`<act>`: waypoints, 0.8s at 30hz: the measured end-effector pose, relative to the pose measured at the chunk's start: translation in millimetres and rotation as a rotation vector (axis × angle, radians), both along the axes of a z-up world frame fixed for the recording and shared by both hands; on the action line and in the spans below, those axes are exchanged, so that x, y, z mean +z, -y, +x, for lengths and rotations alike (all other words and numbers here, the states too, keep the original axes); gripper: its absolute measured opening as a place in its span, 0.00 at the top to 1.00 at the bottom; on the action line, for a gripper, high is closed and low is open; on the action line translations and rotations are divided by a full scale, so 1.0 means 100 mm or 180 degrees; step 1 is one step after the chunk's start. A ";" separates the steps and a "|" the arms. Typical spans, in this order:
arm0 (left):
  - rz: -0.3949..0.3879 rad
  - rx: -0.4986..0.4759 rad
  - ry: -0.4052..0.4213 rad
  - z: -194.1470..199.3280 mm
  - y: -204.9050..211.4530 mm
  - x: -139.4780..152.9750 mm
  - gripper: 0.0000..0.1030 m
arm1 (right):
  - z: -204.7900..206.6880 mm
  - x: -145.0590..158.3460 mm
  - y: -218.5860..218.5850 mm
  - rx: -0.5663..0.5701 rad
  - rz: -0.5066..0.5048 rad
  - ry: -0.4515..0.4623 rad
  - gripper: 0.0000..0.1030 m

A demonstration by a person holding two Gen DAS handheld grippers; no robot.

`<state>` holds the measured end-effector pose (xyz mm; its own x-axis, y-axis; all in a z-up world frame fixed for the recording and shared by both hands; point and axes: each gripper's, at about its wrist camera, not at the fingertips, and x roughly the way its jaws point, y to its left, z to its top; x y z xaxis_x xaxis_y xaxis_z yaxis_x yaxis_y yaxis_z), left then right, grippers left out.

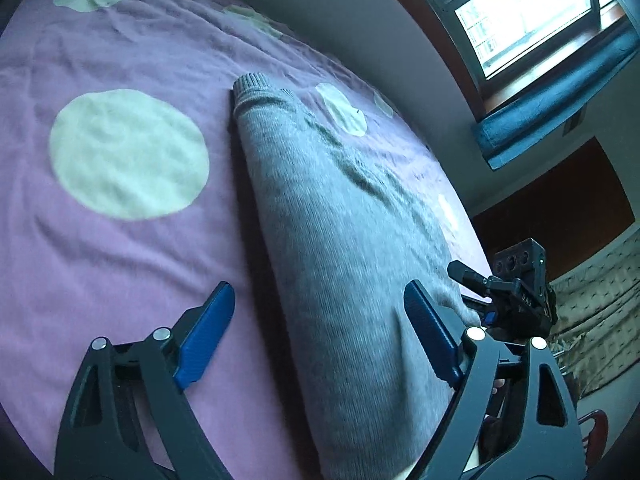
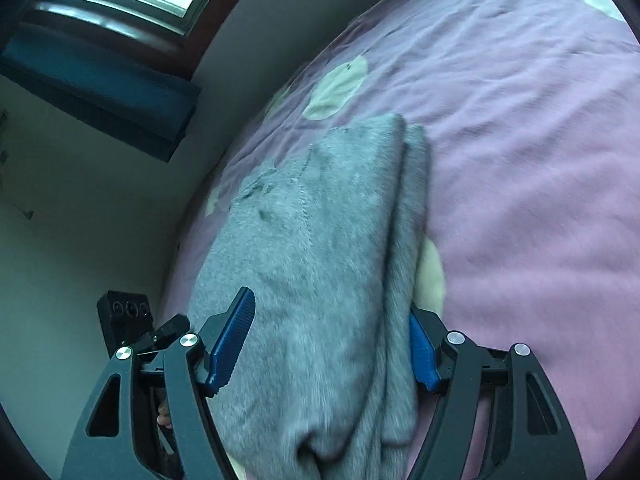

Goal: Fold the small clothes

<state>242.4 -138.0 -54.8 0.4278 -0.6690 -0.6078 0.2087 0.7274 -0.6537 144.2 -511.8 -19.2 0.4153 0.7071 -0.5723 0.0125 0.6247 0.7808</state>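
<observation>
A grey knitted garment [image 1: 336, 208] lies folded lengthwise on the purple bedspread [image 1: 120, 260], its ribbed cuff at the far end. My left gripper [image 1: 320, 320] is open, its blue fingers [image 1: 208, 336] straddling the garment's near end without gripping it. In the right wrist view the same garment [image 2: 320, 248] runs between the right gripper's [image 2: 332, 340] open fingers, its near end bunched up between them. The right pad [image 2: 420, 352] is partly hidden behind the cloth. The right gripper also shows in the left wrist view [image 1: 516, 292], at the garment's right edge.
The bedspread has pale green round patches [image 1: 128, 152]. A grey wall [image 2: 100, 200] and a window [image 1: 520, 12] with a blue ledge cover [image 1: 560, 104] lie beyond the bed's far edge. A patterned fabric [image 1: 600, 312] shows at the right.
</observation>
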 end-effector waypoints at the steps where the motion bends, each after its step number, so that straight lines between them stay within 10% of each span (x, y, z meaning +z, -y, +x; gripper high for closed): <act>1: 0.0000 -0.0002 0.0012 0.03 0.01 0.00 0.18 | 0.03 -0.01 -0.01 0.0014 0.0007 -0.0007 0.33; 9: 0.0329 -0.0104 0.0239 0.02 0.16 0.00 0.26 | 0.17 -0.05 -0.16 0.0160 -0.0188 0.0068 0.56; 13: 0.0388 -0.0143 0.0224 0.02 0.22 0.00 0.53 | 0.15 -0.09 -0.11 0.0103 -0.0191 0.0086 0.72; 24: 0.0791 -0.0016 0.0494 -0.16 0.27 0.22 0.71 | -0.04 0.14 -0.17 -0.0045 -0.0503 0.0327 0.78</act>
